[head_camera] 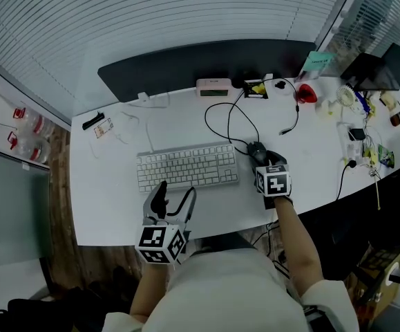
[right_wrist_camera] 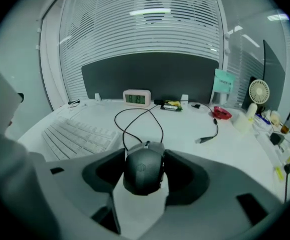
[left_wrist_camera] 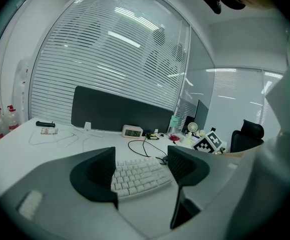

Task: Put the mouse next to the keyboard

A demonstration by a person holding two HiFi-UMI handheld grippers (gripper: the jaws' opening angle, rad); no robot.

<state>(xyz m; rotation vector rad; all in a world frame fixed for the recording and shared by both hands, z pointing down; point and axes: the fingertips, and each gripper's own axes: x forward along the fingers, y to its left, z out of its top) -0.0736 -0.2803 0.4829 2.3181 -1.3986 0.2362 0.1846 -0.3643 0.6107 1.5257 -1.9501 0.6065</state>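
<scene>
The black wired mouse (head_camera: 256, 150) sits on the white desk (head_camera: 117, 206) just right of the white keyboard (head_camera: 187, 166). My right gripper (head_camera: 260, 159) is shut on it, one pad against each side of the mouse (right_wrist_camera: 143, 170). Its cable loops away toward the back of the desk. In the right gripper view the keyboard (right_wrist_camera: 79, 136) lies to the left. My left gripper (head_camera: 174, 198) hovers open at the desk's front edge, below the keyboard, with nothing between its fingers. In the left gripper view the keyboard (left_wrist_camera: 139, 176) shows through the gap.
A small digital clock (head_camera: 213, 87) stands at the back, in front of a dark panel (head_camera: 186, 64). A red object (head_camera: 307, 93), a small fan (head_camera: 347, 97) and several loose items and cables crowd the right end. A black pen-like item (head_camera: 92, 121) lies far left.
</scene>
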